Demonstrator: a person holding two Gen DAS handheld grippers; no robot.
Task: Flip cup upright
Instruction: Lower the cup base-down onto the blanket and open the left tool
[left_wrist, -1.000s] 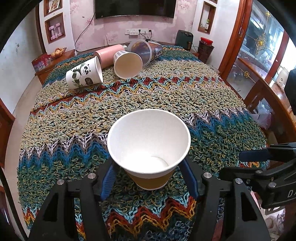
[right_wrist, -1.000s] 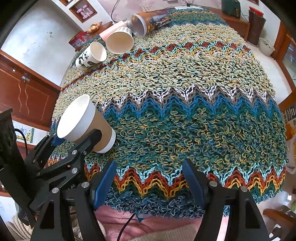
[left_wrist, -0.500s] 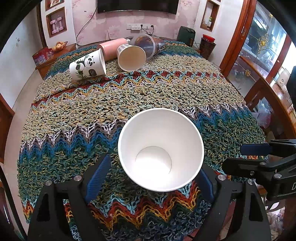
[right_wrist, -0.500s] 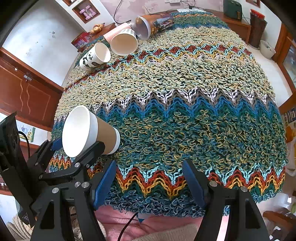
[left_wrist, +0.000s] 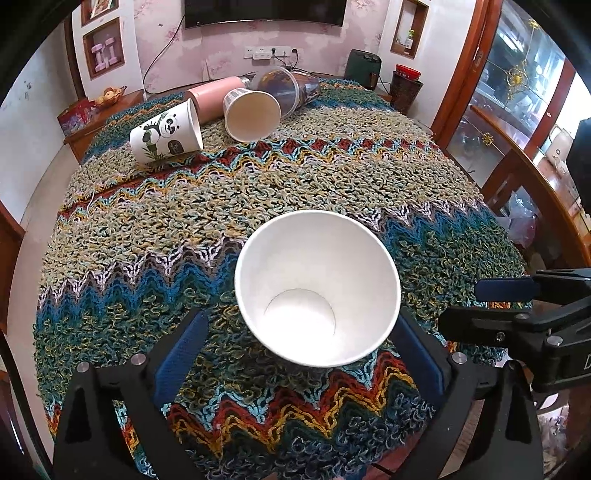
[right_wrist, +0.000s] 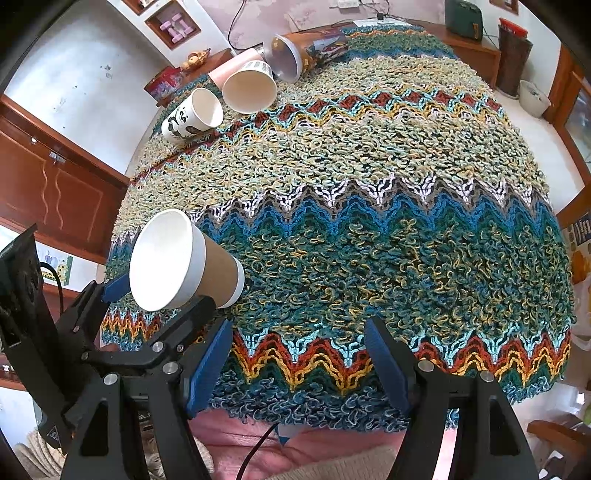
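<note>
— Zigzag knitted cloth (left_wrist: 258, 206) covers the whole counter. How many cups do you count?

— Five. One brown paper cup (left_wrist: 317, 288) with a white rim, near the front edge, and four lying on their sides at the far left: a panda cup (left_wrist: 166, 133), a pink tumbler (left_wrist: 214, 96), a striped paper cup (left_wrist: 251, 112) and a clear plastic cup (left_wrist: 284, 88).

— And the tongs?

— Two pairs. The left tongs (left_wrist: 299, 354) are spread, blue pads on either side of the brown cup, with a clear gap on the left; contact on the right I cannot tell. The right tongs (right_wrist: 299, 358) are spread too, holding nothing, over the near edge.

— What differs between views?

— The left wrist view looks straight into the cup's white inside. The right wrist view shows its brown wall (right_wrist: 218, 273), the cup tilted, mouth toward the left tongs (right_wrist: 159, 299).
</note>
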